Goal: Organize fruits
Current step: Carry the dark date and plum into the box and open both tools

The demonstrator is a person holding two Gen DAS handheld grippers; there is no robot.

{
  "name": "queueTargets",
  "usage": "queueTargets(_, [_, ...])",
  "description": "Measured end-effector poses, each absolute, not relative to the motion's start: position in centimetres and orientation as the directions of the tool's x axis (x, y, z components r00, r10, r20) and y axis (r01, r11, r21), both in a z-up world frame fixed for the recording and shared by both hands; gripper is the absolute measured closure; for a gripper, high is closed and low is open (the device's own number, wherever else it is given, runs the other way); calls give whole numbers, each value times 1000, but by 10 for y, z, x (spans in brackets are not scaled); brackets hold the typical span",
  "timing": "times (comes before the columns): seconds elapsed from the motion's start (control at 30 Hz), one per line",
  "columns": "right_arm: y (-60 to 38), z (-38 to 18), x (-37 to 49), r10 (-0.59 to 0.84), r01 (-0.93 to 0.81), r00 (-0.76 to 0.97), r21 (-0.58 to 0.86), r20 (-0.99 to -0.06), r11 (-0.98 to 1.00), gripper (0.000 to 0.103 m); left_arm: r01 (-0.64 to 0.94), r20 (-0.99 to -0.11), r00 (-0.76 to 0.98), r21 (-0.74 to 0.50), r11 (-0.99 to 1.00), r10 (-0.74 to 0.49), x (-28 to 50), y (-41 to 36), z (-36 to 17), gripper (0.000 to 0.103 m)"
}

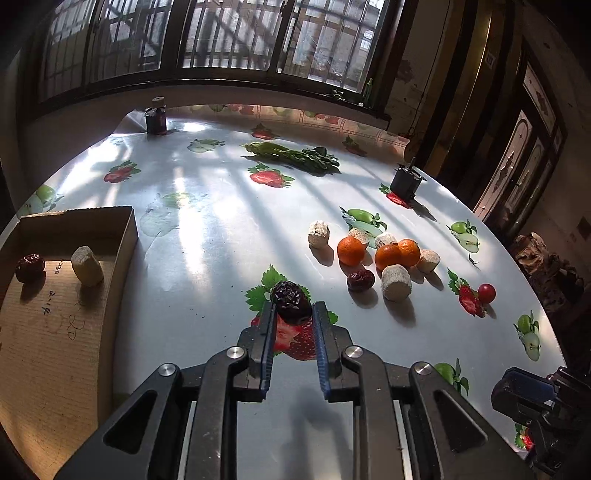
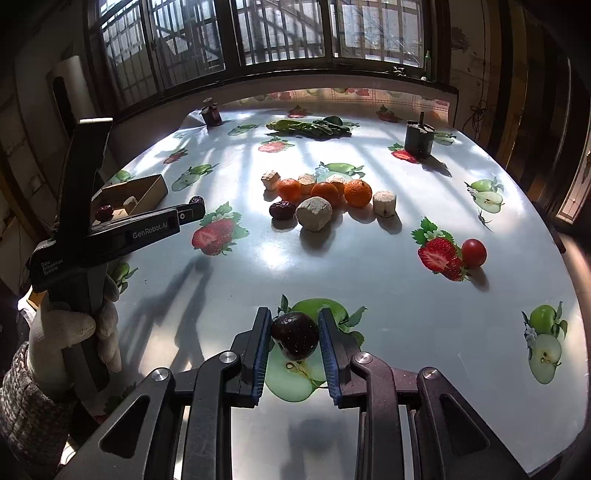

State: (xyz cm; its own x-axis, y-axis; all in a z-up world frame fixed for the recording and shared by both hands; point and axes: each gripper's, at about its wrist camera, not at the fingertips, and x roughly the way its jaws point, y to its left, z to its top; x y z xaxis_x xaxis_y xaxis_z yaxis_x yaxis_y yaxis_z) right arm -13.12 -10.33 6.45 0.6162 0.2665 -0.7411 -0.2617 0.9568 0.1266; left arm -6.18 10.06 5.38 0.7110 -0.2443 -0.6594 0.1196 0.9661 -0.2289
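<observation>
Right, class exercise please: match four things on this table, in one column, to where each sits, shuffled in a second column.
Things:
1. tomato
2. greens
3. oranges
4. dark fruit

Places:
A. in the middle, among pale chunks
B. in the right claw
C. far end, by the window
D. alone, off to the right

Pairs: 1-D, 2-C, 3-A, 4-B

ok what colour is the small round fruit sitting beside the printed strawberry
Red, a cherry tomato; clearest in the right wrist view.
</observation>
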Motion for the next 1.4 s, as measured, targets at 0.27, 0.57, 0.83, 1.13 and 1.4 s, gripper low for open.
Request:
queueTargets(0.27, [-67, 90, -129, 367, -347, 614, 179, -698, 921, 75, 46, -636, 735, -300, 953, -236, -117, 180, 98, 84])
queueTargets(0.57, [39, 112, -98, 531, -518, 531, 242, -661, 820, 75, -220, -691, 723, -193, 956, 27, -109, 306, 106, 84])
queueTargets(0.83, [144, 91, -51, 584, -576, 397, 303, -708, 759, 75, -306, -796, 604, -174, 936, 50, -62, 354, 66, 84])
queueTargets(1.13, [206, 41, -15, 477, -572, 336, 227, -812, 788, 74, -332, -872, 490, -162, 929, 23, -33, 362, 23, 84])
queueTargets(1.4, [217, 24, -9, 446, -564, 344, 197, -826, 802, 72, -337, -850, 526, -183, 923, 24, -40, 365, 31, 63])
